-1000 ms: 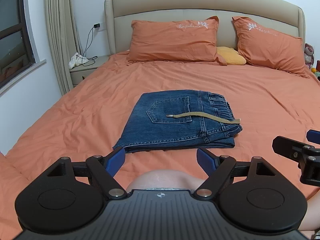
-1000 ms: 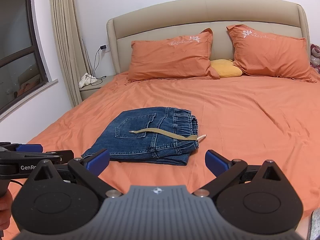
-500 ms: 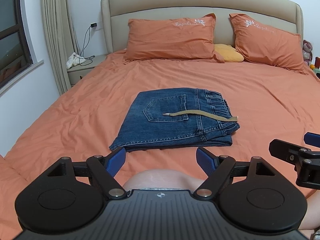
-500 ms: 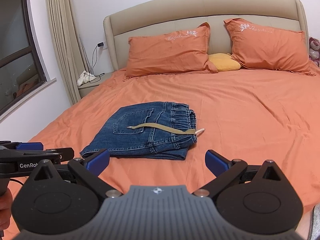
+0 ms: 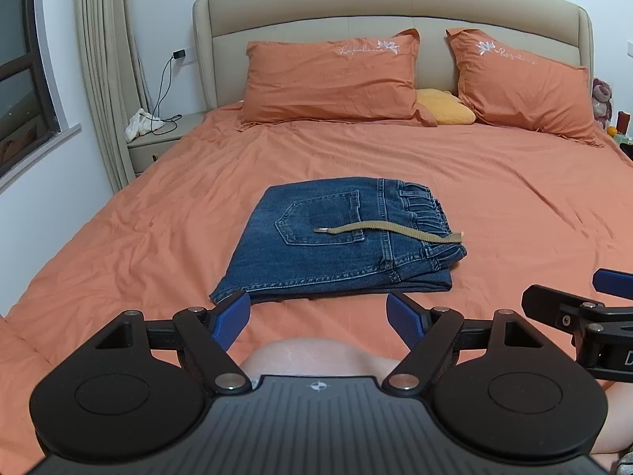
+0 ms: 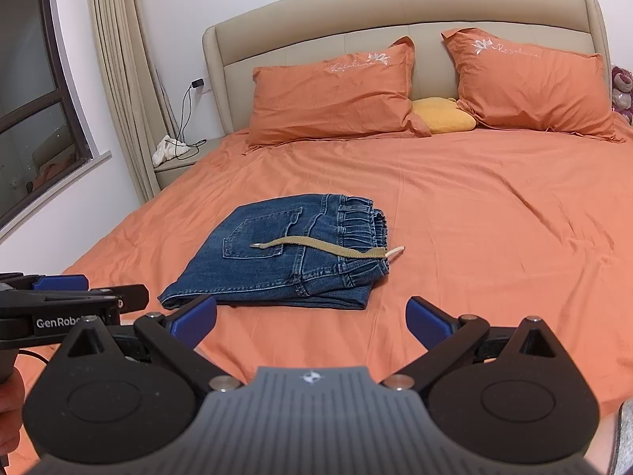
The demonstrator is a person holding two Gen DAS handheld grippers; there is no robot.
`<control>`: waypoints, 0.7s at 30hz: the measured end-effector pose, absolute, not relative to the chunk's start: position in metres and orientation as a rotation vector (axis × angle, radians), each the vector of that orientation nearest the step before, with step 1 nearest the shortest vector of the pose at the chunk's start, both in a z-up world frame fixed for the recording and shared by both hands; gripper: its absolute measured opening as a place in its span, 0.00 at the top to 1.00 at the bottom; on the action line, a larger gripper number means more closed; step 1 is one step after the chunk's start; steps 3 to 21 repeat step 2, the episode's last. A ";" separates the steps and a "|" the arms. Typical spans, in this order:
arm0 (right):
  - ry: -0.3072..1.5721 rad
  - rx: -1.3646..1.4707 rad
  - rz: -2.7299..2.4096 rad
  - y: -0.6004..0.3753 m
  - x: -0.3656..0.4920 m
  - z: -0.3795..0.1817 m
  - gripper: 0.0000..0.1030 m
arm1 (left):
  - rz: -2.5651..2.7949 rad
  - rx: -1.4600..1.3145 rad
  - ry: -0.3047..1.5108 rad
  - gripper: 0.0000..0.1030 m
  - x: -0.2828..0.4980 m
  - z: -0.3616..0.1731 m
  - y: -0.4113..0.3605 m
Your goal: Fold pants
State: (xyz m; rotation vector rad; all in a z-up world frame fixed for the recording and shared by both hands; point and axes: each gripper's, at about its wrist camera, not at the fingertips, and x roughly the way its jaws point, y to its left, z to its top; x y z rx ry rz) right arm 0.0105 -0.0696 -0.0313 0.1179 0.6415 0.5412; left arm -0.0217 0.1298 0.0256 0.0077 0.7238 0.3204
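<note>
While both grippers hang low over the foot of the bed, the folded pants [image 5: 336, 237] lie flat on the orange sheet [image 5: 514, 198] near the middle of the mattress, just beyond the fingertips and touched by neither tool. They are dark blue denim, back pocket up, gathered waistband to the right, and a tan drawstring [image 5: 387, 230] trails across the pocket and waistband.

On the left gripper [image 5: 318, 318] the blue-padded fingers stand wide apart with nothing between them; below them a rounded patch of bare skin, part of the person, shows against the sheet. On the right gripper [image 6: 312, 318] the fingers are spread just as wide, and empty too. Each tool shows at the edge of the other's view.

That sheet is lightly creased and covers the whole bed. At the head, a padded beige headboard [image 5: 395, 4] rises against a pale wall, with two orange pillows [image 5: 332, 79] leaning on it and a small yellow cushion [image 5: 445, 111] tucked between them. To the left stands a beige nightstand [image 5: 158, 142] bearing a crumpled white cloth and a black cable that runs up to a wall plug. Beige curtains [image 5: 103, 59] hang beside it, next to a dark-framed window [image 6: 43, 99].
</note>
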 end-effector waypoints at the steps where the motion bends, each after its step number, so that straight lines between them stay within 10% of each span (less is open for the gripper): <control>1: 0.643 0.118 0.542 -0.070 0.011 -0.031 0.05 | 0.319 0.007 0.723 0.11 -0.021 0.026 0.129; 21: 0.645 0.118 0.542 -0.070 0.010 -0.031 0.05 | 0.319 0.009 0.723 0.11 -0.021 0.026 0.129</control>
